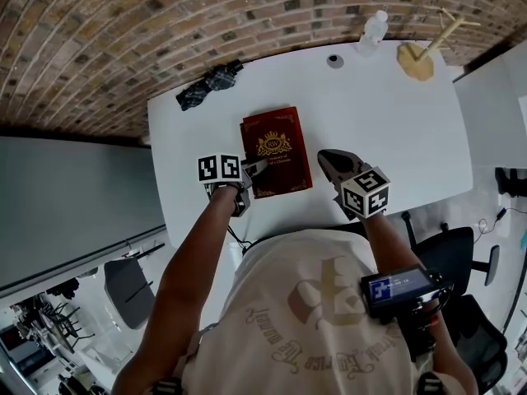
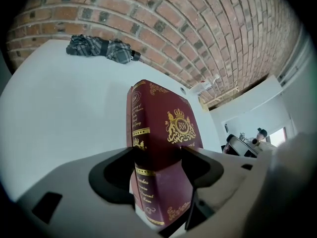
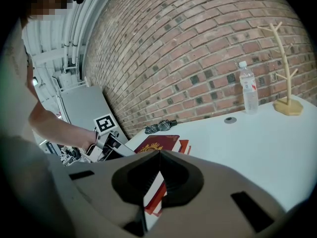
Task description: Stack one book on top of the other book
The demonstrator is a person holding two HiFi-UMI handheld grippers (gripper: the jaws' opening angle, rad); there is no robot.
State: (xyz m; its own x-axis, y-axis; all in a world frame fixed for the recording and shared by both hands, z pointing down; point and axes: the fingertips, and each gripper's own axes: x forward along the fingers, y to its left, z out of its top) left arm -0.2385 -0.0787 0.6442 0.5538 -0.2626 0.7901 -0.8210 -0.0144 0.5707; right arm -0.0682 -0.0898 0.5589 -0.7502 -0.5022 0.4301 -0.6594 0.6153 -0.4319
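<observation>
Here, a dark red hardcover book with a gold crest (image 1: 276, 151) (image 2: 163, 128) (image 3: 159, 144) lies flat on a second, orange-red book (image 3: 184, 146), the pair resting near the front middle of the white surface (image 1: 370, 113). The left tongs (image 1: 255, 171) (image 2: 157, 152) sit at the top book's near left corner. Their jaws stand wide, one on each side of the spine end, and do not visibly clamp it. The right tongs (image 1: 325, 156) (image 3: 158, 155) hover just beside the books' right edge, apart from them, with their jaws closed together on nothing. Toward the brick wall, a folded grey checked umbrella (image 1: 210, 85) (image 2: 101, 48) lies at the surface's far left corner. A clear plastic bottle (image 1: 375, 27) (image 3: 248, 86) and a pale wooden branch-shaped stand (image 1: 424, 52) (image 3: 285, 78) are at the far right.
</observation>
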